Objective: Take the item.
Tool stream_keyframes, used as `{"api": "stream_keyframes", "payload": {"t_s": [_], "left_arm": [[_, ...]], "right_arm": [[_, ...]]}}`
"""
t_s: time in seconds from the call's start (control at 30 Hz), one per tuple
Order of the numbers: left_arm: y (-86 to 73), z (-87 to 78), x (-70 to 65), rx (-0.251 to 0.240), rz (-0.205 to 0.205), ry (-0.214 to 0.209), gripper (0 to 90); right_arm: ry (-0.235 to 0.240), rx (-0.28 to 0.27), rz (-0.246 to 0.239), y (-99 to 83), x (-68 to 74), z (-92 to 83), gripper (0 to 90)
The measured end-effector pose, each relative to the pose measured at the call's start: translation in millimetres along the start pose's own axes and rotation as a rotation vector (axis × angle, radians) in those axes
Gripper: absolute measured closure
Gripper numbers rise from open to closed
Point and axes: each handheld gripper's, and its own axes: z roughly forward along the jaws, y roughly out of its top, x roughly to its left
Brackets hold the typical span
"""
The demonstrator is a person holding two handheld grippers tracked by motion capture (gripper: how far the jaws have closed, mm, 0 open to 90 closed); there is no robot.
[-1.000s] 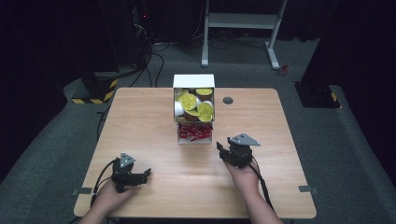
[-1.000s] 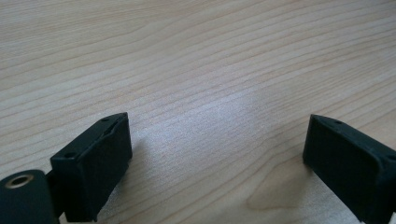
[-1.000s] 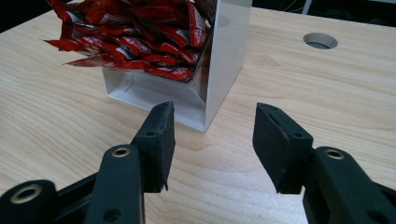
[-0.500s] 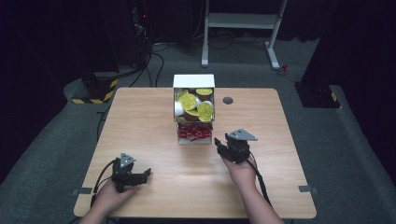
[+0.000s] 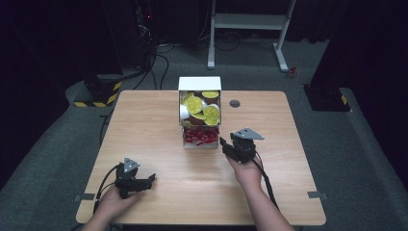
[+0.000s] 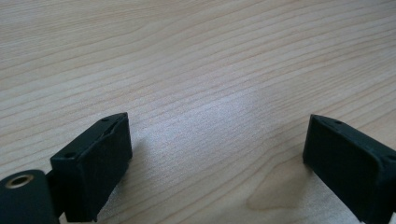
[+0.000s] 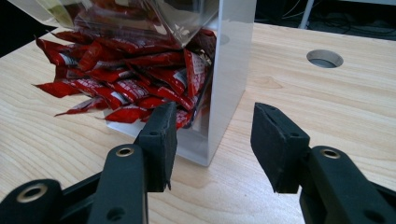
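Right tongs (image 5: 225,144) have edged closer to the dispenser (image 5: 199,110), half apart and empty beside its red packets (image 7: 121,74); left tongs (image 5: 144,182) rest apart on the bench (image 5: 144,125). Pickup looks imminent.

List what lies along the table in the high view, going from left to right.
Left gripper → white dispenser box of yellow-lidded cups and red sachets → right gripper → round cable hole in the wooden table.

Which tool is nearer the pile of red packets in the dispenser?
Right. The right tool sits just beside the red packets at the dispenser's front corner; the left tool rests far off, near the table's front-left edge.
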Motion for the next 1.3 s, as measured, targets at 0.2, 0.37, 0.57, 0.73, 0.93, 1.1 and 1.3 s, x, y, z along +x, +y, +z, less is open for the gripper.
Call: {"api": "stream_keyframes", "payload": {"t_s": [0.2,0.37,0.57,0.73,0.93,1.1,1.3], "left_arm": [[0.0,0.0,0.0,0.001,0.0,0.0,8.3],[0.0,0.0,0.0,0.001,0.0,0.0,8.3],[0.0,0.0,0.0,0.001,0.0,0.0,8.3],[0.0,-0.1,0.0,0.001,0.0,0.0,8.3],[0.0,-0.1,0.0,0.001,0.0,0.0,8.4],[0.0,-0.1,0.0,0.001,0.0,0.0,8.3],[0.0,0.0,0.0,0.001,0.0,0.0,8.3]], "right_arm": [[-0.005,-0.008,-0.005,6.2,0.4,4.1,51.7],[-0.005,-0.006,-0.003,9.3,1.2,7.2,52.6],[0.016,-0.009,-0.014,14.1,4.6,9.3,57.2],[0.014,-0.001,-0.01,14.8,5.3,13.4,58.1],[0.007,-0.002,-0.014,17.9,6.8,17.3,57.9],[-0.004,0.013,-0.023,20.3,7.6,21.4,58.4],[-0.007,0.018,-0.022,20.4,6.0,26.3,62.7]]}}
